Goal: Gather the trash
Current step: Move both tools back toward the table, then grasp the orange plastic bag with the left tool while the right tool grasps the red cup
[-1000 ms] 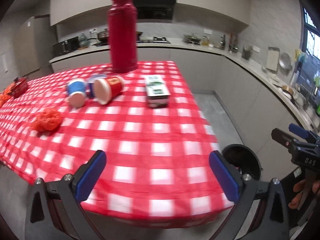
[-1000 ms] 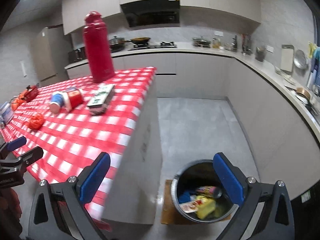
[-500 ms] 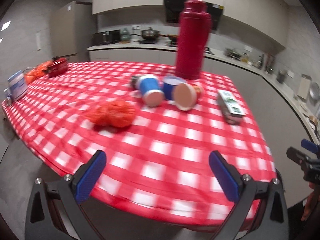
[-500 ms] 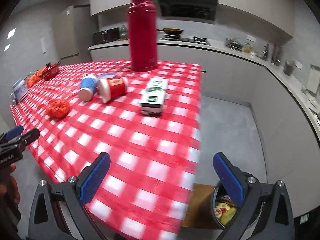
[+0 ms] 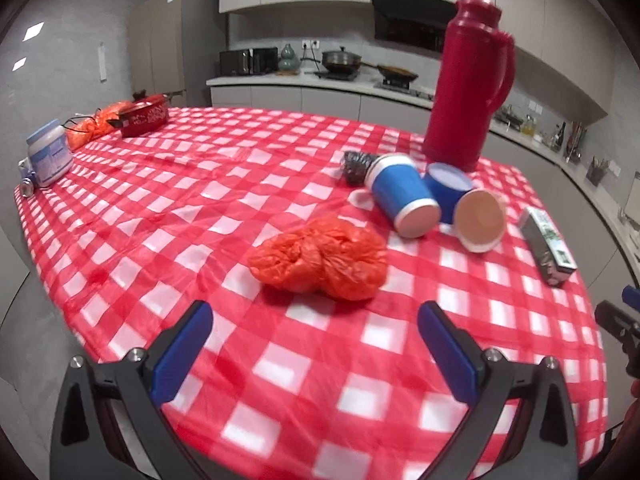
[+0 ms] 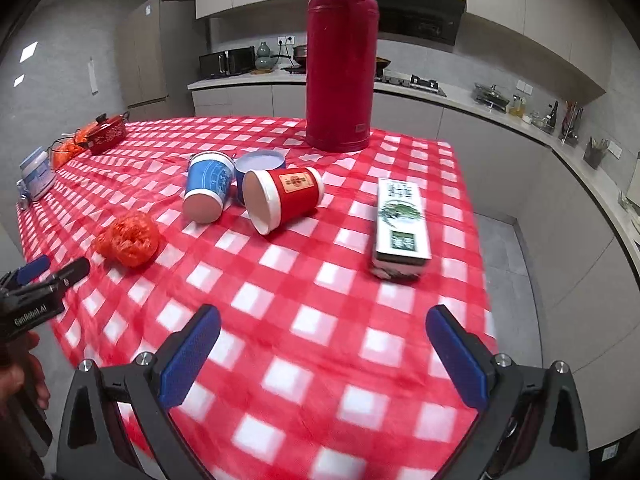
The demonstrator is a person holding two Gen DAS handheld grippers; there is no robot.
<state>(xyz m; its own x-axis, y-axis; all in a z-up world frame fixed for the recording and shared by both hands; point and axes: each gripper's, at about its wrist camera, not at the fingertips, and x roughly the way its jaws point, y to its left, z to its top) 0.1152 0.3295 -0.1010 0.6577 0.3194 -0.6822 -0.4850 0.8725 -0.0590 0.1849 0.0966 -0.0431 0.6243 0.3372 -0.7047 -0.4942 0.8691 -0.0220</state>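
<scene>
A crumpled orange plastic bag (image 5: 320,264) (image 6: 128,240) lies on the red-checked tablecloth (image 5: 200,208), just ahead of my open left gripper (image 5: 316,344). Behind it lie a tipped blue paper cup (image 5: 400,196) (image 6: 208,188), a second blue cup (image 5: 446,188) and a red paper cup (image 6: 284,198) with its mouth (image 5: 478,220) facing the left wrist view. A green-and-white carton (image 6: 400,232) (image 5: 548,246) lies flat near the table's right edge. My right gripper (image 6: 324,356) hangs open over the near cloth, empty, short of the carton.
A tall red thermos (image 6: 340,60) (image 5: 466,84) stands behind the cups. A crumpled dark object (image 5: 356,166) lies by them. At the far left sit a red pot (image 5: 146,114), an orange bag (image 5: 94,126) and a white jar (image 5: 48,158). Kitchen counters ring the room.
Both grippers swung from the bin side toward the table. The left one now faces the orange bag close up. The bin has left both views.
</scene>
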